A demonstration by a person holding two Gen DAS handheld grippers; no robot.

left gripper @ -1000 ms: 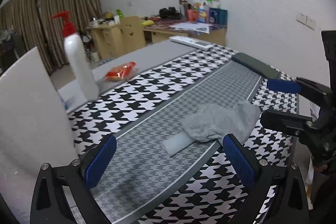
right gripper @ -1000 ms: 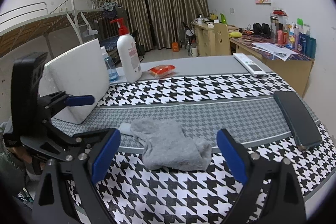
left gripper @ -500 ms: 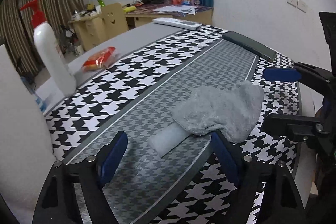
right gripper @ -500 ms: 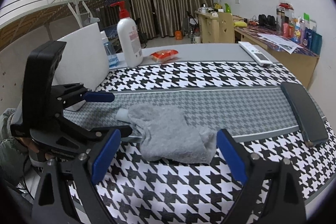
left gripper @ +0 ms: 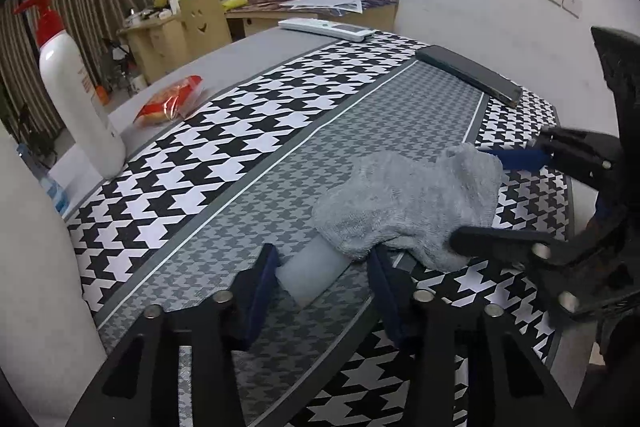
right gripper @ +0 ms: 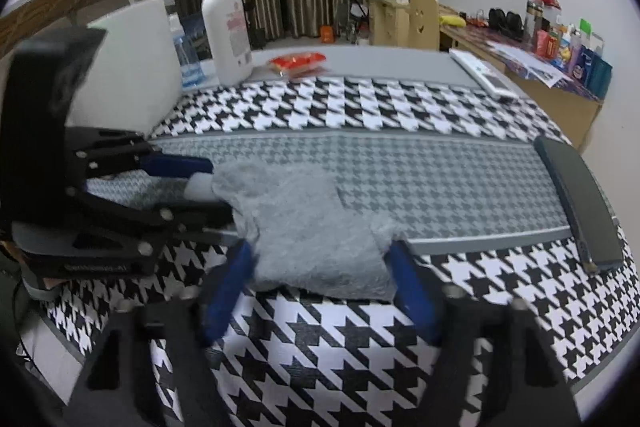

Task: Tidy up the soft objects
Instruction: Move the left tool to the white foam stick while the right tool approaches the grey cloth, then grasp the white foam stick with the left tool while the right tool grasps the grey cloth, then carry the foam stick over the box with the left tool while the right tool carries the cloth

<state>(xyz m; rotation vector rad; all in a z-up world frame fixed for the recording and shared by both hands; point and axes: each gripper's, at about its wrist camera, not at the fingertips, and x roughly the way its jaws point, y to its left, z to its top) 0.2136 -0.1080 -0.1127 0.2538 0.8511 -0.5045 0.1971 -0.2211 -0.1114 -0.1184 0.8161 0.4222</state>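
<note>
A grey fluffy cloth lies on the houndstooth table mat, draped over one end of a pale translucent block. My left gripper is open, its blue pads on either side of the block's free end. My right gripper is open and straddles the near edge of the cloth. The right gripper also shows in the left wrist view, beside the cloth. The left gripper shows in the right wrist view around the block.
A white pump bottle and a red snack packet stand at the far left. A dark phone and a white remote lie at the far end. A white board leans on the left.
Both grippers have moved in and down toward the cloth. The left pads now flank the block's end, and the right pads now straddle the cloth's near edge.
</note>
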